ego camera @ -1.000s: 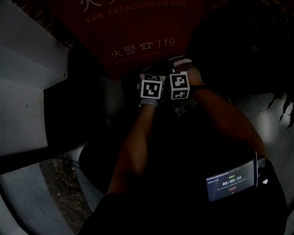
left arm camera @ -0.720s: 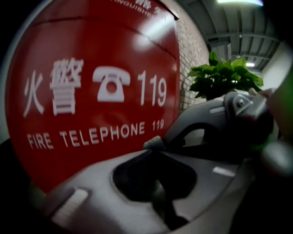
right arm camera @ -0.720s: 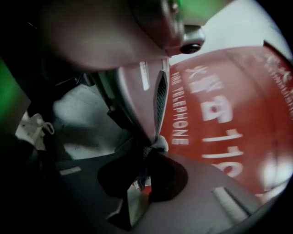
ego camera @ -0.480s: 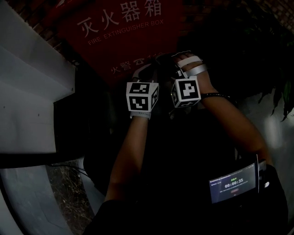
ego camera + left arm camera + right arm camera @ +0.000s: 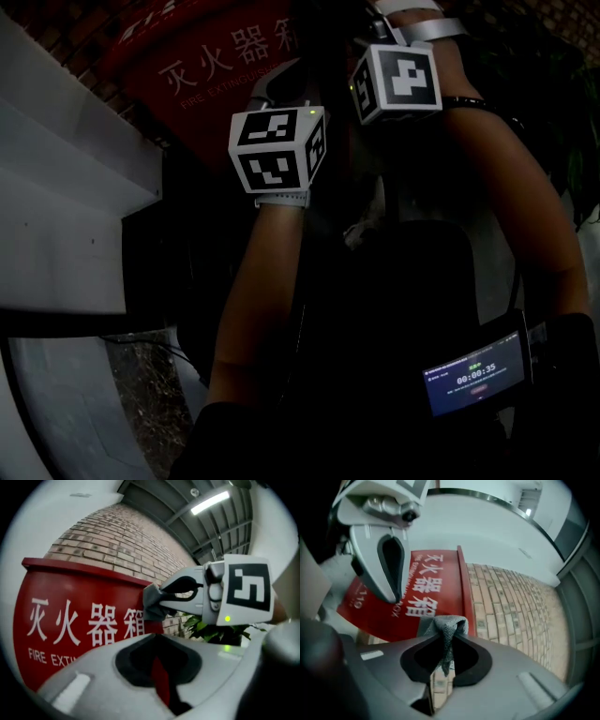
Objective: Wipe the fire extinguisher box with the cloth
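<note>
The red fire extinguisher box (image 5: 202,80) with white lettering stands against a brick wall, and its front (image 5: 75,630) fills the left of the left gripper view. My right gripper (image 5: 446,629) is shut on a grey cloth (image 5: 449,625), held up near the box's upper right edge (image 5: 464,588). The left gripper view shows that cloth (image 5: 151,603) bunched in the right gripper (image 5: 157,603). My left gripper (image 5: 157,641) has its jaws together and holds nothing. In the head view both marker cubes (image 5: 277,155) are raised in front of the box, and the jaws are lost in the dark.
A white panel (image 5: 66,206) runs along the left of the box. Brick wall (image 5: 511,611) continues to its right, with a green plant (image 5: 211,627) beside it. A small timer screen (image 5: 473,375) sits at my lower right. The area below the box is very dark.
Both grippers have risen from below the phone-number line to the level of the large characters, the right one higher. The cloth stays in the right gripper.
</note>
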A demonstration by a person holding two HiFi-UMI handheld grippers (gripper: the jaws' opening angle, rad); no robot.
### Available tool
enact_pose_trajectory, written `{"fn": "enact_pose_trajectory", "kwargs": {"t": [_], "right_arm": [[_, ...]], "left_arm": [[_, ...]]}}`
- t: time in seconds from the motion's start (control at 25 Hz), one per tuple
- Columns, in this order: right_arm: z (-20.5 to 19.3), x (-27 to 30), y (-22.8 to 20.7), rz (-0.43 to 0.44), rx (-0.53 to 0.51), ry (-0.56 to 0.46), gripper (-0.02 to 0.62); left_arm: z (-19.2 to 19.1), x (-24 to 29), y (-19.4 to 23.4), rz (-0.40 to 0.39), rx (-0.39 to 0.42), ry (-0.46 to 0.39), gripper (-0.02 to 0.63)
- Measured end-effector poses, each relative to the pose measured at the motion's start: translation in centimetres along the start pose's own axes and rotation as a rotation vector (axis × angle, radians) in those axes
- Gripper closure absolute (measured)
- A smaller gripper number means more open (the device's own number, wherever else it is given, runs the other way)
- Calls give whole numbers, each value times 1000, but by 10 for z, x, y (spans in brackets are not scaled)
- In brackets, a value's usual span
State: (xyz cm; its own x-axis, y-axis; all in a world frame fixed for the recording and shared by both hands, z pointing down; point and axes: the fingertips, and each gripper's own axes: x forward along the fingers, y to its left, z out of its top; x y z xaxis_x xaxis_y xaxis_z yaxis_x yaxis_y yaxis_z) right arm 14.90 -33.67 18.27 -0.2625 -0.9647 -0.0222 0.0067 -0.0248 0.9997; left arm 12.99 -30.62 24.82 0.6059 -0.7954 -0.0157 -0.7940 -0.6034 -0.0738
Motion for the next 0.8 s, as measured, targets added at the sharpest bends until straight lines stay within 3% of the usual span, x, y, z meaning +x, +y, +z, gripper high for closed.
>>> {"fn": "enact_pose_trajectory", "kwargs": {"t": [0.12, 0.28, 0.8], "right_arm": [[-4, 13, -4, -2, -53, 6, 552], [-2, 21, 20, 8, -75, -19, 554], [5, 7, 137, 213, -116, -24, 554]], "left_arm": [[11, 4, 4, 13, 4, -33, 604], [-5, 8, 9, 30, 14, -21, 604], [-76, 8, -1, 37, 22, 62, 604]]}}
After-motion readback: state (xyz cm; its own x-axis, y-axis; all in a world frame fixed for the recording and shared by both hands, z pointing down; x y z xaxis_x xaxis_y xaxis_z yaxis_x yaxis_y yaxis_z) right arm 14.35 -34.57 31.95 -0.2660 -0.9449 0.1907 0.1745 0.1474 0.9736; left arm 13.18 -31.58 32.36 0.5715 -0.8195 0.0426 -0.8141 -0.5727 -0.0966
